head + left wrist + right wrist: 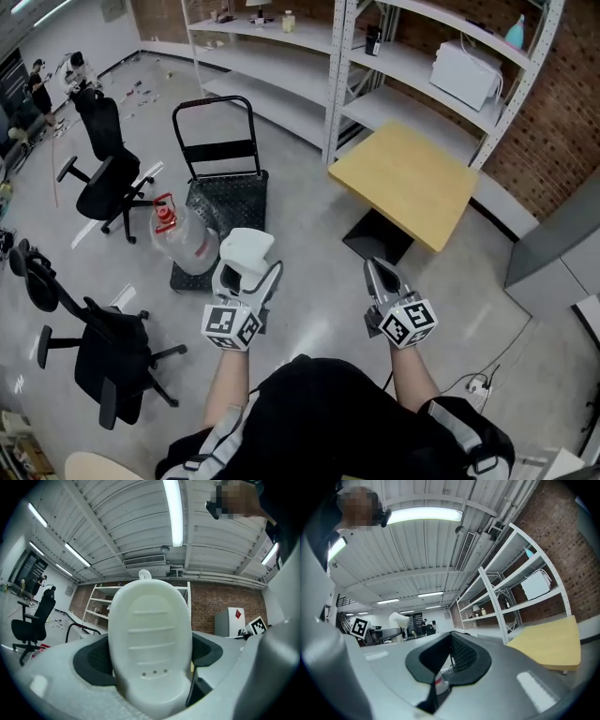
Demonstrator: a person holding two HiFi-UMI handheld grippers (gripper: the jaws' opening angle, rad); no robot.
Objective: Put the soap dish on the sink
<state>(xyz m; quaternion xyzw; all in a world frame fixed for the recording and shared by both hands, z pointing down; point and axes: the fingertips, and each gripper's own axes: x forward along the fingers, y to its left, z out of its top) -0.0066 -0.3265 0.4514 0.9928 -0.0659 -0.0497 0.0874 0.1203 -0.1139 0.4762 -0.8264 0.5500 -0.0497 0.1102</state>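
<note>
Evidently the white oval ribbed plastic soap dish (150, 644) stands upright, pinched in the left gripper (247, 279), probably for carrying, well left of the pale square wooden table (408, 183). The right gripper (380, 277), nearer that table, has its jaws pressed together on nothing. No sink shows in any view, and the dish's lower end is hidden between the jaws.

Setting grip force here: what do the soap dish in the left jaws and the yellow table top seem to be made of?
The soap dish looks like moulded white plastic, smooth with a soft sheen; its raised ribs and small drain holes suggest moulding. The table top is probably wood or laminate board, matte pale yellow; the head view cannot settle which.
</note>
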